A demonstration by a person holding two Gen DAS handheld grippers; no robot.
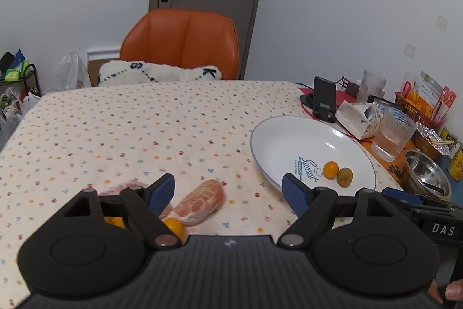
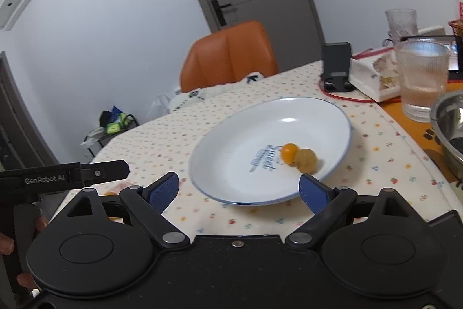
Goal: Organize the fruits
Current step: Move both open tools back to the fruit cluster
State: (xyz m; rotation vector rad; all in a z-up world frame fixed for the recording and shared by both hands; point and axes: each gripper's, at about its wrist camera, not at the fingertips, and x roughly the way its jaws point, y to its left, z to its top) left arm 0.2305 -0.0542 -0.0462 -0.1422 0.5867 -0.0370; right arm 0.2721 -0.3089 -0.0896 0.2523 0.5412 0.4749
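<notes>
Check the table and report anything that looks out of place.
One of the two small fruits in the white plate is dull brownish-green beside a bright orange one; it may be unripe or spoiling. Peeled pomelo segments lie bare on the floral tablecloth.

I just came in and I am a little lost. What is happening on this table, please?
A person holds a gripper in each hand and is sorting fruit. Both the left gripper and the right gripper are open and hold nothing. Two small fruits already lie together in the plate. A peeled citrus piece and another small fruit are on the cloth in front of the left gripper.
</notes>
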